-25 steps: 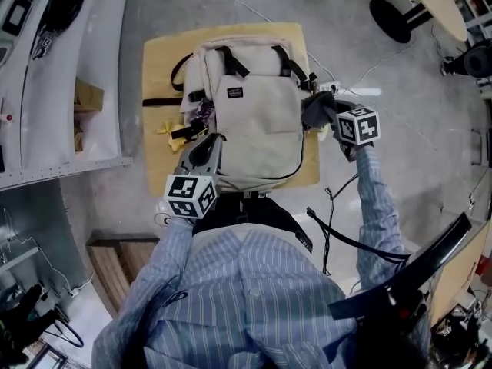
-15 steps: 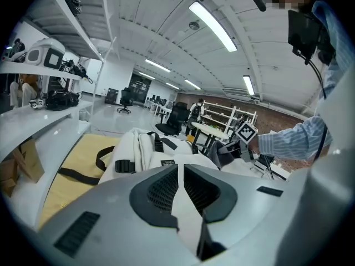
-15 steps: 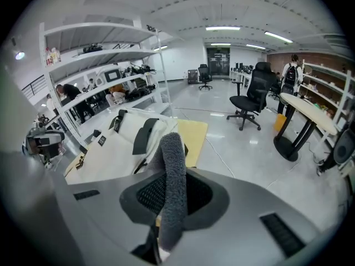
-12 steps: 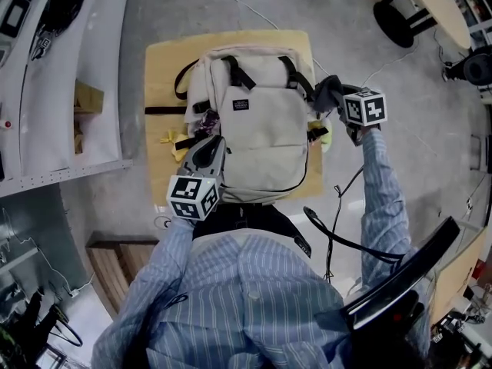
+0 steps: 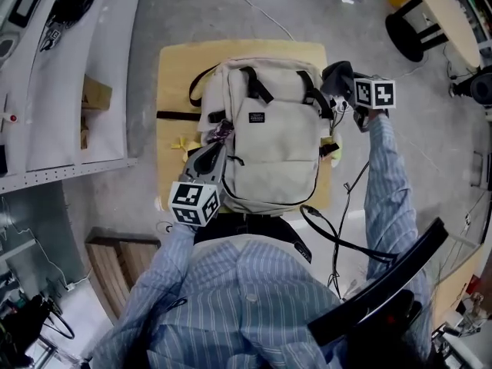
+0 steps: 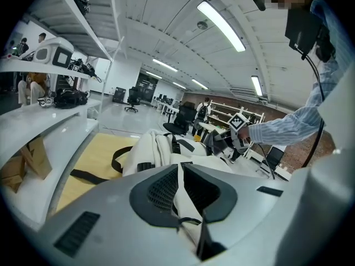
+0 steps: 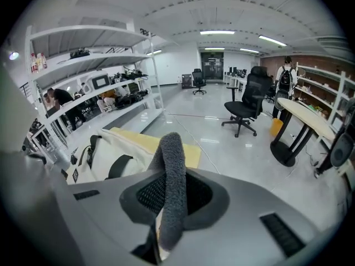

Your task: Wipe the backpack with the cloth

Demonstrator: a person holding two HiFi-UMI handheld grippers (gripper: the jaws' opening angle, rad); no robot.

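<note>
This is a big lab or work room. Long white metal shelves (image 7: 83, 37) hold machines and gear. Black office chairs on wheels (image 7: 242, 107) stand on a shiny grey floor (image 7: 216, 143), under long bright ceiling lights (image 6: 221, 18).

I'm sliding the right claw (image 5: 343, 83) with the cloth (image 5: 335, 74) up the backpack (image 5: 277, 144)'s right side toward its top.
</note>
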